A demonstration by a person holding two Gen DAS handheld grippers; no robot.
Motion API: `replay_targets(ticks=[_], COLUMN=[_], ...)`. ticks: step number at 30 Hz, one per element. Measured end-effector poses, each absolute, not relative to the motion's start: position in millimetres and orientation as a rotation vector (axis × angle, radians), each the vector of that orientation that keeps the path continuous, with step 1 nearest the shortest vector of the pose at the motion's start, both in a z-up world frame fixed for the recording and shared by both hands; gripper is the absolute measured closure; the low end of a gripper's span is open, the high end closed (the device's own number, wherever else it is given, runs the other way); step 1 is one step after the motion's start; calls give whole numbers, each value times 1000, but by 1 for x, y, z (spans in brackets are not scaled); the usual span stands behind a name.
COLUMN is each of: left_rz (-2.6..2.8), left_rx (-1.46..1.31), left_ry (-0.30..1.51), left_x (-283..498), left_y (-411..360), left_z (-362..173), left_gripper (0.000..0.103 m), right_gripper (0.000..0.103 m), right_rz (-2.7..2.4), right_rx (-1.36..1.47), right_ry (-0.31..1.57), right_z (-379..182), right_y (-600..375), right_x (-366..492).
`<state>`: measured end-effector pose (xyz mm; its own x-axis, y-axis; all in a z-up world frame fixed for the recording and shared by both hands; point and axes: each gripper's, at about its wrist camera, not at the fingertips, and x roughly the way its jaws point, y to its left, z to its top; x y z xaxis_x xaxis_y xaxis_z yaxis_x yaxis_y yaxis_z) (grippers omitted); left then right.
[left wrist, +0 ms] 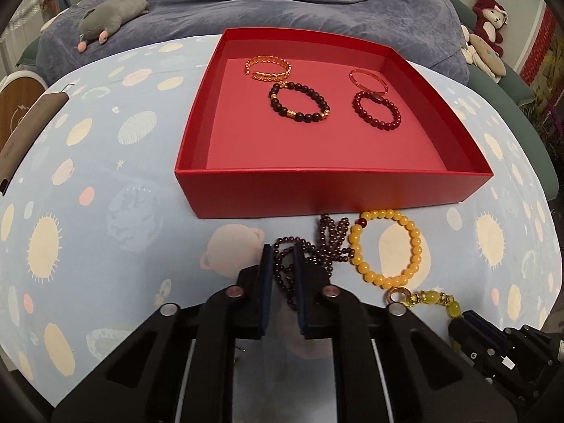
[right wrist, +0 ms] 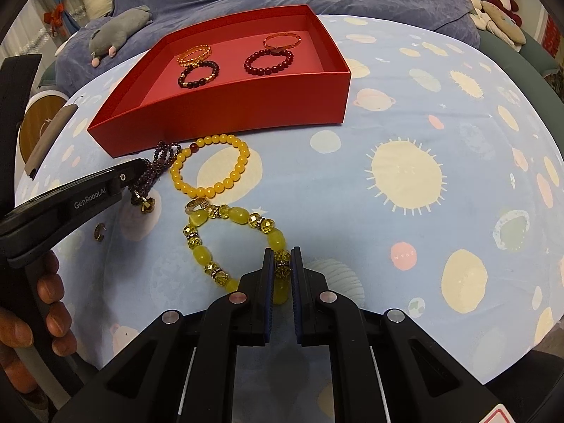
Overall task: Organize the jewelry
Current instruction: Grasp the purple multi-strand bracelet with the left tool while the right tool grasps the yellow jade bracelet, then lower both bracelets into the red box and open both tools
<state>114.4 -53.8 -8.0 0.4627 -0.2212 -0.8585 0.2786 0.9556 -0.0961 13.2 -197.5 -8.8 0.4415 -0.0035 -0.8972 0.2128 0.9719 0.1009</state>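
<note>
Left gripper (left wrist: 282,257) pinches the purple bead strand (left wrist: 331,236), right gripper (right wrist: 281,264) pinches the yellow-green bracelet (right wrist: 232,243); four bracelets lie in the red box (left wrist: 317,190), three pieces and small rings remain on the desk (right wrist: 405,211).

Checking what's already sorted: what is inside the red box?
Four bracelets lie in the red box: gold chain bangle, black bead bracelet, thin orange bangle, dark red bead bracelet. Nothing appears hidden.

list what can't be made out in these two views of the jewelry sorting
- Purple bead strand: left wrist view, near end hidden behind the left tongs.
- Yellow-green bracelet: right wrist view, near loop hidden behind the right tongs.
- Small ring: right wrist view, too small to identify.
</note>
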Motion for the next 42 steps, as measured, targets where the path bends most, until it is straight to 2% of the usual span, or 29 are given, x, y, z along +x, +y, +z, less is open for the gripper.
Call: replay_targets(ticks=[4, 27, 37, 42], left_rz=[-308, -368, -454, -465], left_rx=[60, 7, -33, -48], left_ry=[1053, 1073, 982, 941], left_x=[111, 87, 116, 149], left_y=[-52, -21, -40, -55], left_z=[-4, 54, 108, 118], left_gripper=[99, 100, 100, 100], right_gripper=[94, 94, 94, 94], right_rz=[-132, -112, -44, 6], right_rx=[212, 204, 195, 204], right_ry=[1095, 950, 840, 821], right_z=[-5, 80, 130, 137], right_y=[-198, -204, -204, -198], right_x=[13, 21, 71, 111])
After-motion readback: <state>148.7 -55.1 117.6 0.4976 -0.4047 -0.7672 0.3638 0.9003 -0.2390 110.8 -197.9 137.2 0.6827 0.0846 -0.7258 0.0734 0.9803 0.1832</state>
